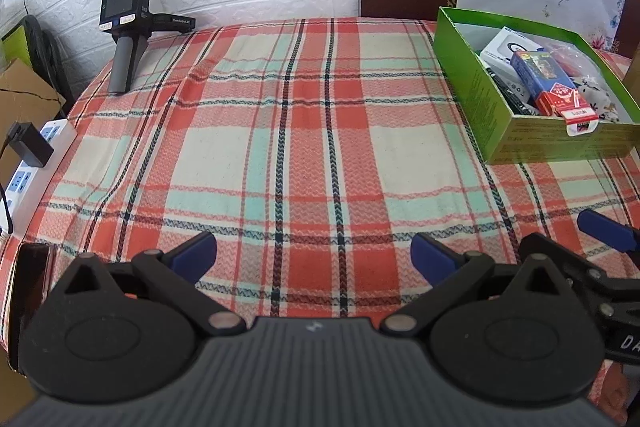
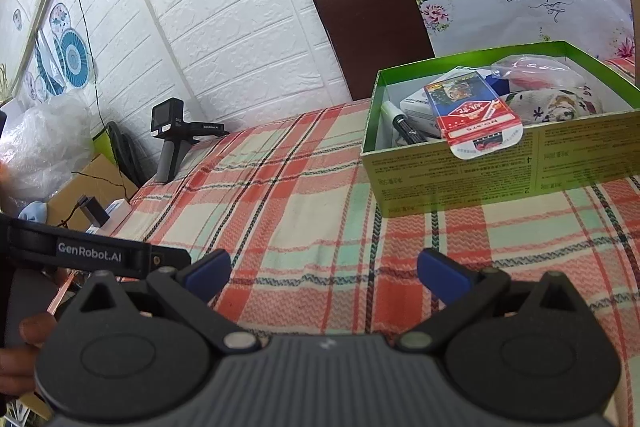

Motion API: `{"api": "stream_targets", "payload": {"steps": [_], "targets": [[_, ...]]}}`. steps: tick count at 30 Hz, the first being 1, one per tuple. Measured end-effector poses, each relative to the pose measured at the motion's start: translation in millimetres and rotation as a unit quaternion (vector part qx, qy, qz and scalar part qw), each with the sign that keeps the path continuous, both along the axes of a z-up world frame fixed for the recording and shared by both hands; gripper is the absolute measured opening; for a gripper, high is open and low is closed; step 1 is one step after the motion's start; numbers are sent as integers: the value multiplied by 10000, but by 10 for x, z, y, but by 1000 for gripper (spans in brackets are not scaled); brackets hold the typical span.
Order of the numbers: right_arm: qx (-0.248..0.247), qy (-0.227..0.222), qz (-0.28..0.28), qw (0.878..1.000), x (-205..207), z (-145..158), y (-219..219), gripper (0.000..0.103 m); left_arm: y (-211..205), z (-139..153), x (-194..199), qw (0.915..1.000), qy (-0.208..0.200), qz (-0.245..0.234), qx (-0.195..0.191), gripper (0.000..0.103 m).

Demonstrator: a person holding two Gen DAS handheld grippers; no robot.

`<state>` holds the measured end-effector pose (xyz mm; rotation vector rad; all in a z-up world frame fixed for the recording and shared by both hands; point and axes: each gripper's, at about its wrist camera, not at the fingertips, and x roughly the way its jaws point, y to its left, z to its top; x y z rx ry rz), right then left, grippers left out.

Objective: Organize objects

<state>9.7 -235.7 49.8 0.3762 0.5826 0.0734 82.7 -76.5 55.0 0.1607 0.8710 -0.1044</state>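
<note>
A green cardboard box (image 1: 484, 95) stands on the plaid tablecloth (image 1: 280, 147) at the right. It also shows in the right wrist view (image 2: 500, 171). It holds a red and blue card pack (image 1: 560, 95), a white box (image 1: 508, 49), a floral cloth (image 2: 556, 103) and a black pen (image 2: 404, 127). The card pack (image 2: 472, 119) leans over the box's near wall. My left gripper (image 1: 314, 253) is open and empty above the cloth. My right gripper (image 2: 324, 269) is open and empty, left of the box and nearer than it.
A spare black handheld gripper with a screen (image 1: 128, 23) stands at the table's far left corner. A white power strip (image 1: 36, 163) with a black plug lies off the left edge. A dark chair back (image 2: 372, 23) stands behind the table, against a white brick wall.
</note>
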Motion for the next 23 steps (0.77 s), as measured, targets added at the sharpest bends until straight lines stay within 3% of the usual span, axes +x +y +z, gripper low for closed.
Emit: {"api": "stream_targets", "payload": {"steps": [13,23], "targets": [[-39,-53,-323,9995,-69,14,-101,103,-193,-37,-34,9996,23,-283,65,103],[-69,-6,-244,9997,-50,-8,-65,103,-160,-35,-56,9994,-51,-334,-8,103]]}}
